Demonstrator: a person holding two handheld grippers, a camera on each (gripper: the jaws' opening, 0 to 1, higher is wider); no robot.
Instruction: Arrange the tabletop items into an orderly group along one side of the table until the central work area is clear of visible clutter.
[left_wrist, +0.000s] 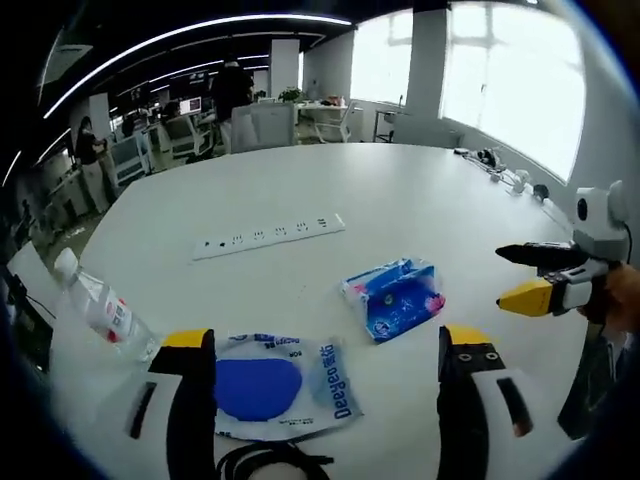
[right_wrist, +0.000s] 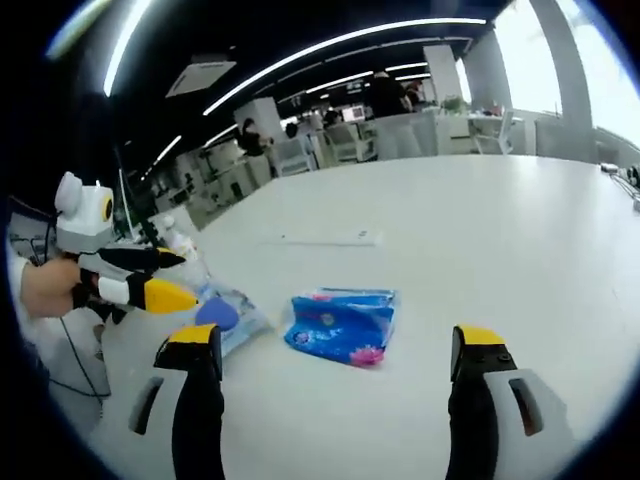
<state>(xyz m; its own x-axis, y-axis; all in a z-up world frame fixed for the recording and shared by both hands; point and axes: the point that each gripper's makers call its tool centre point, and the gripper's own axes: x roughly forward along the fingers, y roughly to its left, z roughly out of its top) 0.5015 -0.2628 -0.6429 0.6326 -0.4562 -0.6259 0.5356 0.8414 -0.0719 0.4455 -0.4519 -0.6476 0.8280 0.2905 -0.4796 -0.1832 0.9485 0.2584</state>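
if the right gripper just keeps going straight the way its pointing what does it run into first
Most likely the blue tissue pack: it lies on the white table just ahead of the right gripper, between its open jaws' line and slightly left of centre. Depth is hard to judge, so it could pass just above.

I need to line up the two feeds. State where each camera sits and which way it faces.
Left gripper view: rides the left gripper, facing across the white table; own open fingers frame the Deegeo packet; right gripper enters.
Right gripper view: rides the right gripper, open fingers toward the blue tissue pack; left gripper and hand enter.
Shared: tissue pack, packet, power strip.
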